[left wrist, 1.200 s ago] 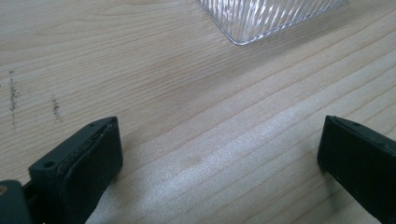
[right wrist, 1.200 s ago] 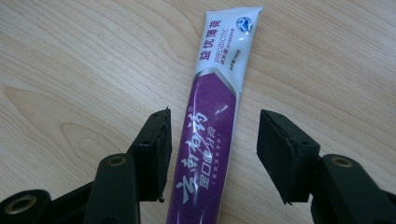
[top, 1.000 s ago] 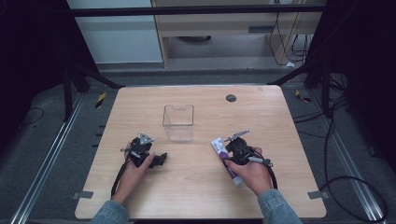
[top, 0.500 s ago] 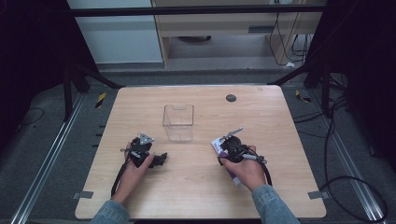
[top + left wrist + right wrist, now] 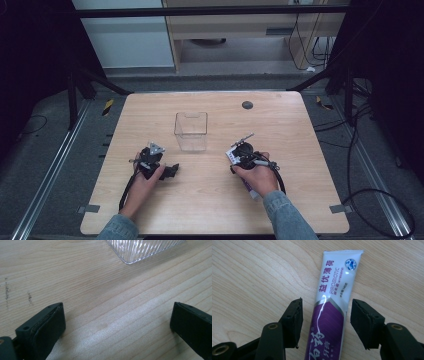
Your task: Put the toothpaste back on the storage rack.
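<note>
A white and purple toothpaste tube [image 5: 332, 315] lies flat on the wooden table [image 5: 300, 150]. My right gripper [image 5: 327, 302] stands over it with one jaw on each side of the tube and a gap at both pads; the jaws have just been opening. In the high view the right gripper [image 5: 240, 159] covers the tube's middle, and the tube's white end [image 5: 231, 155] pokes out to its left. My left gripper [image 5: 172, 170] rests on the table left of centre, its jaws [image 5: 118, 307] wide open over bare wood. A clear plastic box [image 5: 191, 131] stands between and beyond the two grippers.
A corner of the clear box [image 5: 140, 250] shows at the top of the left gripper view. A small dark round mark [image 5: 247, 105] sits near the table's far edge. Dark floor with cables [image 5: 370, 200] and metal rails surrounds the table.
The right hand has shifted a little to the left and down over the tube. The left hand and gripper have stayed where they were.
</note>
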`<state>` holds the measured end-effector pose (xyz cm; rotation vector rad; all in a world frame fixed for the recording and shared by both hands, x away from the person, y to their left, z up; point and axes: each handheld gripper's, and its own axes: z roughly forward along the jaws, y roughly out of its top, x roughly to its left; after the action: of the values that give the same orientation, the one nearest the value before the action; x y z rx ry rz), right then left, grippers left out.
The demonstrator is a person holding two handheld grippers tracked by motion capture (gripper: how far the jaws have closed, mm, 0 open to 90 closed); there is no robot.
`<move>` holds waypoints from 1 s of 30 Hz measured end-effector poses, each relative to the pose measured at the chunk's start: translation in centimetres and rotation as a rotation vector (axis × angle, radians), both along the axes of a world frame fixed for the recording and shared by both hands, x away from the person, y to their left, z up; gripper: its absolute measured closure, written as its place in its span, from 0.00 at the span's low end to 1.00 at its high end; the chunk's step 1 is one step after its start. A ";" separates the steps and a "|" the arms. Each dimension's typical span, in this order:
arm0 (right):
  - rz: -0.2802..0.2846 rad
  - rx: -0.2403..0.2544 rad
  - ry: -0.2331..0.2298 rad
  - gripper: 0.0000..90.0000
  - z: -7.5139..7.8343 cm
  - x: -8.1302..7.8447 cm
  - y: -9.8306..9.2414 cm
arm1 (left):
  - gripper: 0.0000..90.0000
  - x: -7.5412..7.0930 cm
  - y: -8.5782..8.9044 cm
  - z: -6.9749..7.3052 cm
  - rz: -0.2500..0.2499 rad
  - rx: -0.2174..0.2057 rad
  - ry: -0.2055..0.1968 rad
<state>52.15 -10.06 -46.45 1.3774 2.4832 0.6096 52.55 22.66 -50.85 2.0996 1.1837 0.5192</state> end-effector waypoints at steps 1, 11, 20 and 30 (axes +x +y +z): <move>0.004 -0.007 -0.002 0.48 -0.1 0.1 0.0 | 0.00 0.0 0.0 0.0 0.000 0.000 0.000; -0.008 -0.014 0.012 0.49 -0.5 0.8 0.2 | 0.00 0.0 0.0 0.0 0.000 0.000 0.000; -0.014 -0.017 0.019 0.50 -0.5 1.1 0.5 | 0.00 0.0 0.0 0.0 0.000 0.000 0.000; -0.008 -0.037 0.023 0.54 -1.0 1.2 0.6 | 0.00 0.0 0.0 0.0 0.000 0.000 0.000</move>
<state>53.39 -9.45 -47.43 1.3869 2.4929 0.5461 52.55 22.66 -50.85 2.1000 1.1835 0.5184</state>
